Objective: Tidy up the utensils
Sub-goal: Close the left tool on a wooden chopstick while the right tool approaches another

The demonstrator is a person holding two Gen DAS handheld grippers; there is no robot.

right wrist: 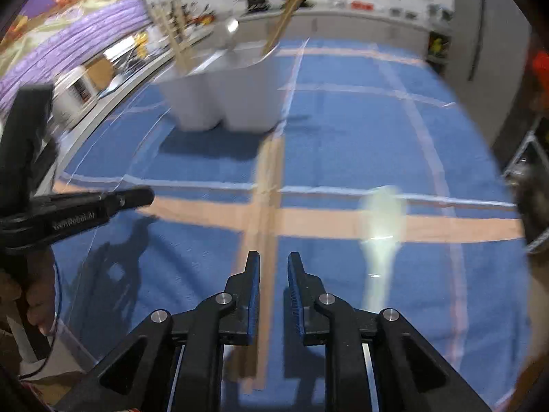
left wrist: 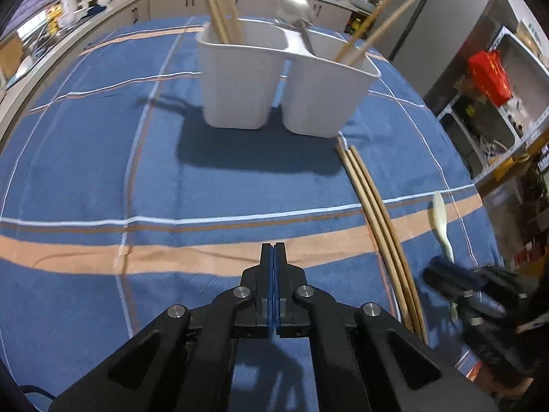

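A white two-compartment utensil holder (left wrist: 274, 79) stands on the blue striped cloth, with chopsticks (left wrist: 219, 3) in the left part, more chopsticks (left wrist: 374, 24) in the right part and a metal spoon (left wrist: 295, 7) between them. Loose wooden chopsticks (left wrist: 374, 213) lie on the cloth right of centre. A pale plastic spoon (left wrist: 441, 223) lies further right. My left gripper (left wrist: 273, 250) is shut and empty above the cloth. My right gripper (right wrist: 273, 261) is open, low over the loose chopsticks (right wrist: 271, 185), with the pale spoon (right wrist: 379, 226) to its right. The holder (right wrist: 223, 92) shows blurred beyond.
The blue cloth (left wrist: 103, 158) with orange and white stripes covers the table. Kitchen counters (left wrist: 103, 10) run along the back and left. A grey fridge (left wrist: 442, 24) and shelves with a red bag (left wrist: 489, 72) stand at the right.
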